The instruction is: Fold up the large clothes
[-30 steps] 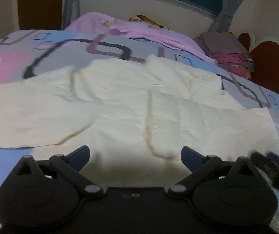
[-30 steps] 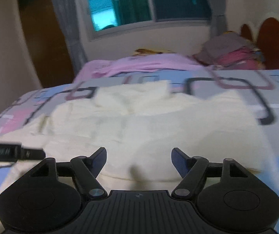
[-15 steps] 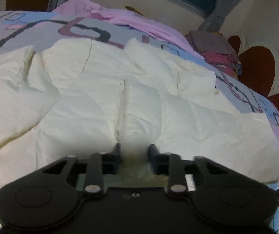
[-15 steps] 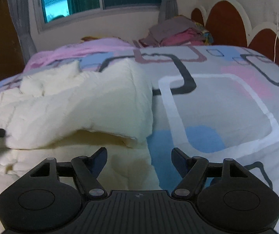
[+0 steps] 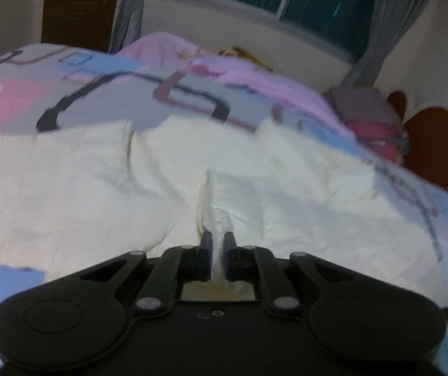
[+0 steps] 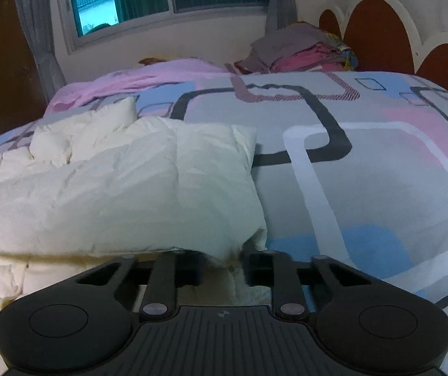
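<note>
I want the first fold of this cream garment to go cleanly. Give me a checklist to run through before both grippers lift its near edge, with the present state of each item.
1. Left gripper shut on the cream garment: ok, a pinch of fabric sits between its closed jaws.
2. Right gripper shut on the garment's near right corner: ok, its jaws have just been closing and fabric is bunched between them.
3. Garment lying flat: not ok, it is wrinkled, with a layer already doubled over on the right.
4. Patterned bedspread not caught in either grip: cannot tell.
5. Space beyond the garment for the fold: ok, the pink cloth and the stack of folded clothes lie farther back.
</note>
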Demonstrator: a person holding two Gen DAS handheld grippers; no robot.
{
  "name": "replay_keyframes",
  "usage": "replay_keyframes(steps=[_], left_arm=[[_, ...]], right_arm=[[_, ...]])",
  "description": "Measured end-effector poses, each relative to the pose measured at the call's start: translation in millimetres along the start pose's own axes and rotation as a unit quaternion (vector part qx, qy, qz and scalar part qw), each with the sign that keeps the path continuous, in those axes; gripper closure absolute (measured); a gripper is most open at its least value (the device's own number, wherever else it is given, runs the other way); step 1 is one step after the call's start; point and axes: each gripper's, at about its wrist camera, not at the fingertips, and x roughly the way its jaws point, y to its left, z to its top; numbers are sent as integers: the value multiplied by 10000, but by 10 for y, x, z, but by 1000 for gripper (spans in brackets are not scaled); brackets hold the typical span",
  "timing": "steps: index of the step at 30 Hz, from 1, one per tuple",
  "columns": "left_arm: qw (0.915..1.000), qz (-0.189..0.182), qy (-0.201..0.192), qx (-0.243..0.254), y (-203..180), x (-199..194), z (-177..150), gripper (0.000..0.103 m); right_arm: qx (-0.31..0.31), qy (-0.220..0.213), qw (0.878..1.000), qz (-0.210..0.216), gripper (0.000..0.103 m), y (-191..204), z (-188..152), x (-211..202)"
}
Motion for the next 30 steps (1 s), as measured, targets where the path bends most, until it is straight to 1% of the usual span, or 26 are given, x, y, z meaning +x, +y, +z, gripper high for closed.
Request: replay_keyframes(steps=[2,3,4,6,7,8,9,11,12,14,16,18,22,25,28,30], left_arm=[[9997,181,99,160,-1,140,-88,96],[9993,217,229,195,14,199,-145,96],[9990,269,278,242,16,241,-172,95],[9989,315,260,227,3,206,-180,92],[9991,281,262,162,6,167,-157,80],[9994,241,221,92,19,124,-141,66],[9996,243,146,35,32,80,-117,60],[9993,341,-133,24,36,-65,-90,43],[9990,368,-232,45,28,-113,-71,41],[9989,308,-340,40,-8,-168,-23,35],[9995,154,-285,65,-85,-133,30,31],[9997,21,-218,102,-190,-24,66,31],[9992,3,-282,298,-402,207,110,31],[9988,143,-248,405,-475,375,80,28],[9976,435,-61,542,-456,585,-1,22],[9975,462,17,530,-397,656,-56,20]], right_arm=[[126,248,9996,-91,86,-83,-67,85],[155,259,9995,-63,86,-107,-76,81],[88,271,9996,-81,85,-102,-62,58],[75,194,9997,-139,85,-120,-37,-30],[104,163,9997,-165,84,-141,-31,-86],[137,116,9997,-192,83,-153,-32,-144],[165,26,9996,-223,81,-171,-38,-227],[187,-166,9991,-329,80,-198,-33,-361],[221,-299,9986,-365,80,-225,-8,-440],[248,-499,9976,-399,80,-235,49,-522],[176,-610,9974,-335,80,-187,169,-502],[91,-630,9977,-237,80,-94,297,-395],[-37,-574,9983,60,80,140,518,-61],[-179,-457,9986,195,80,285,618,235],[-405,-545,9976,91,80,373,688,429],[-587,-534,9968,-2,80,405,681,566]])
